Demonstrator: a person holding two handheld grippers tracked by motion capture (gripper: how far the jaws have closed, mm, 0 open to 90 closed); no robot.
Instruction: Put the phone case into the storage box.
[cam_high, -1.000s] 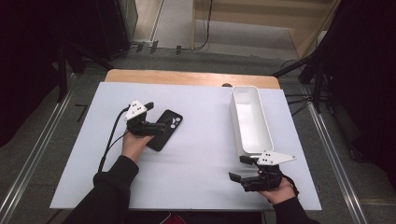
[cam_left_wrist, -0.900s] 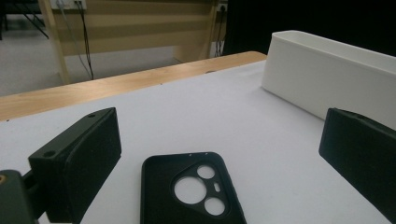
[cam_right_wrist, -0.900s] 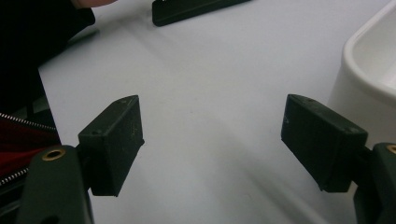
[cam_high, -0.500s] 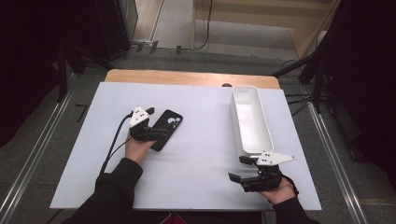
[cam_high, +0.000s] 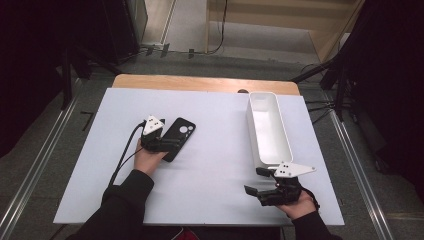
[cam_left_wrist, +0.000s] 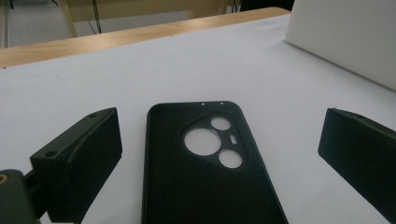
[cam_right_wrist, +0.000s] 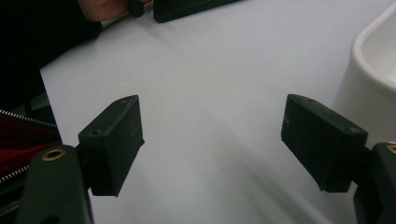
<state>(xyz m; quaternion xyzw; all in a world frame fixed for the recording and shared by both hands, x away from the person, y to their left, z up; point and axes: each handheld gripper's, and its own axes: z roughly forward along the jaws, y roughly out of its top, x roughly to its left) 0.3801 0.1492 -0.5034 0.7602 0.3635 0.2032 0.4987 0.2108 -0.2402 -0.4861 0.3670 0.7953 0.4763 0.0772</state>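
The white-covered desk (cam_high: 210, 170) carries a long white bin (cam_high: 270, 131) on the right and a black phone case (cam_left_wrist: 205, 172) lying flat at left. The left gripper (cam_high: 167, 145) straddles the case, fingers (cam_left_wrist: 79, 163) wide. To grasp well, centre, lower, then close on the long edges. The right gripper (cam_high: 257, 181) rests open, holding nothing.

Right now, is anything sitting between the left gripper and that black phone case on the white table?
No. The black phone case lies flat between the open left gripper jaws, with nothing visible in the way.
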